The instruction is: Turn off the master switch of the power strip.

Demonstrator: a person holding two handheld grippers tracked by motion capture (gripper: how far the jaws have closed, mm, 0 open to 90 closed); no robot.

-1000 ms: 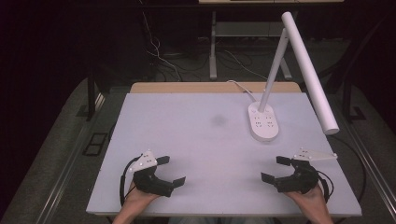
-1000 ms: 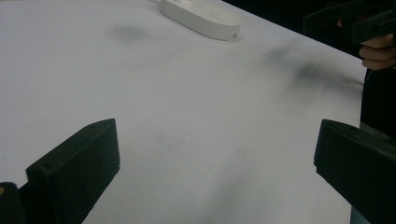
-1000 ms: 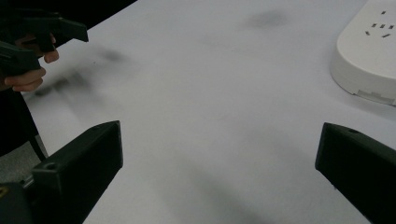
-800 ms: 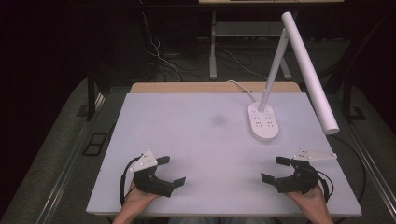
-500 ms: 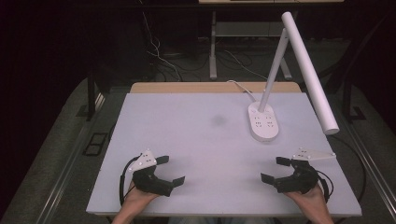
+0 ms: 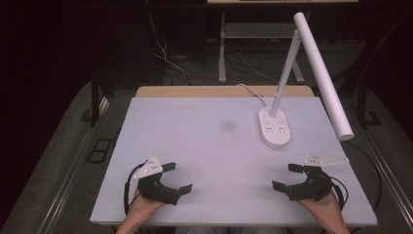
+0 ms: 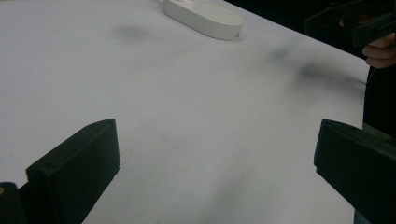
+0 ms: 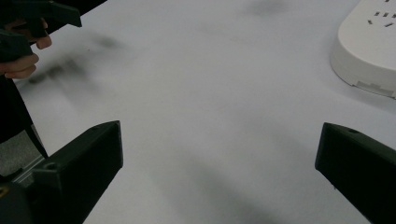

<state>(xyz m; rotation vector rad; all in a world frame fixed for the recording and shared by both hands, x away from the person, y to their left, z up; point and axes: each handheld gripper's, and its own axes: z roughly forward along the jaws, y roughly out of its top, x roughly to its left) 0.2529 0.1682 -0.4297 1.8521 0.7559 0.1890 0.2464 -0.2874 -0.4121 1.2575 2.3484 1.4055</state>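
Sitting near the table's [image 6: 204, 146] front edge, both grippers have loads of bare white surface ahead of them. Left gripper [image 6: 178, 178] is at the front-left, jaws spread wide with nothing between them. Right gripper [image 6: 287, 176] mirrors it at the front-right, jaws also wide apart and holding nothing. The closest thing is the white desk lamp's base [image 6: 275, 127], back on the right side, well apart from the right gripper. Its long lamp head [image 6: 322, 73] hangs out over the right edge.
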